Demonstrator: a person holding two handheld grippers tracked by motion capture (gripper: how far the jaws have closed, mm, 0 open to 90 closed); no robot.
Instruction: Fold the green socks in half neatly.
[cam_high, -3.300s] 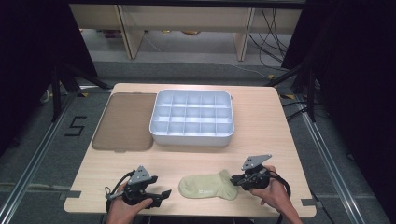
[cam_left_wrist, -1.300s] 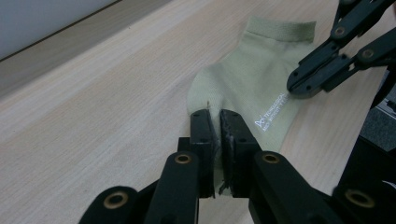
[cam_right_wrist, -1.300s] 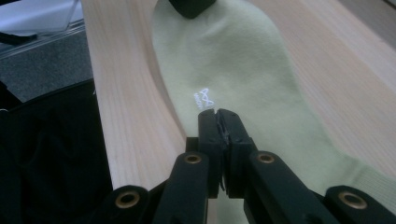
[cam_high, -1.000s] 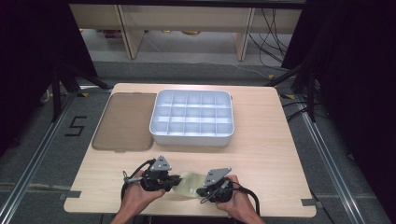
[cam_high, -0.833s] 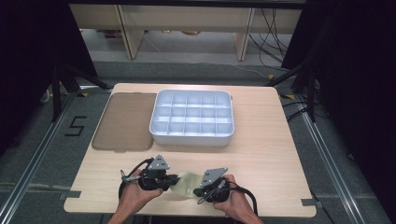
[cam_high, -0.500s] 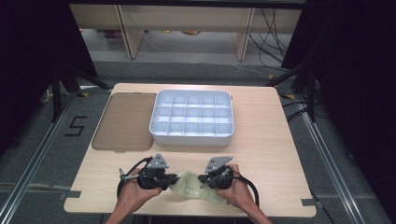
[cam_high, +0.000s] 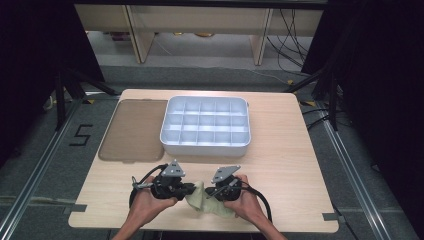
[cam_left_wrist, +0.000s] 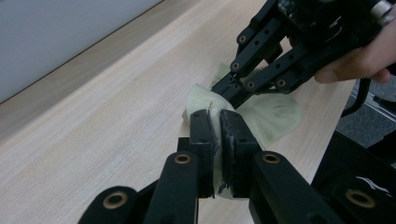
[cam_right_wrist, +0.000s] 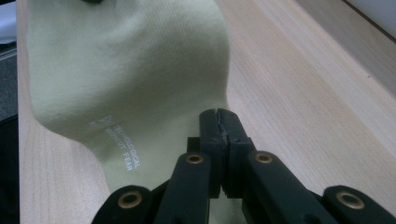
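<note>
Though half-hidden — sock (cam_high: 202, 199), seemingly pinched.

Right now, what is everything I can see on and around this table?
Sock: one, pale green, near edge of the table, held between the two grippers.
Compartment tray: one, white, divided into many small cells, middle of the table toward the far side.
Flat lid: one, brown, lying left of the tray.
Table: one, light wood.
Floor marking: one, black figure 5, left of the table.
Shelving: pale wood, beyond the table.
Left gripper: one, black, shut on the sock.
Right gripper: one, black, shut on the sock.
Hands: two, coming in from the near edge.
</note>
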